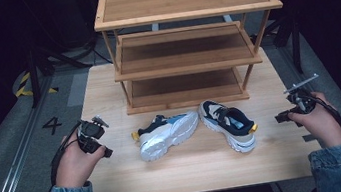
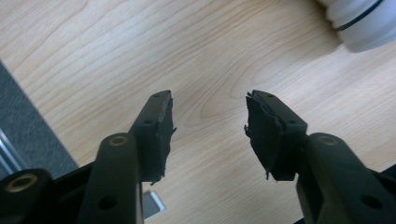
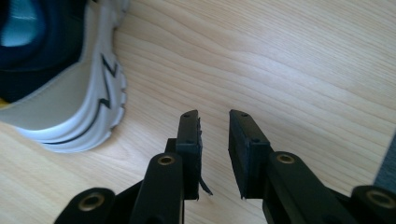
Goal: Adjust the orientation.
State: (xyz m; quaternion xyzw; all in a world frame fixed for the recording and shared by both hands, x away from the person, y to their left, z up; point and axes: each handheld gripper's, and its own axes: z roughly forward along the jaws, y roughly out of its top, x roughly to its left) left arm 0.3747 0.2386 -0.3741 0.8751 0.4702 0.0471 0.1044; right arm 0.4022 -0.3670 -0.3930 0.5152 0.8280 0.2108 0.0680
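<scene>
Two white, navy and blue sneakers lie on the wooden table (image 1: 107,89) in front of a three-tier bamboo shoe rack (image 1: 187,48). The left sneaker (image 1: 169,134) lies tipped on its side with its white sole (image 2: 362,23) toward me. The right sneaker (image 1: 228,124) stands upright, and its heel (image 3: 70,93) is close to my right gripper. My left gripper (image 2: 210,112) hovers near the table's left edge with its jaws wide apart and nothing in them. My right gripper (image 3: 214,114) is near the right edge, with a narrow empty gap between its jaws.
The rack's three shelves are bare and it stands at the back of the table. Grey floor (image 1: 9,149) with a rail and a painted "4" (image 1: 52,125) lies to the left. Dark stands and cables sit behind the table.
</scene>
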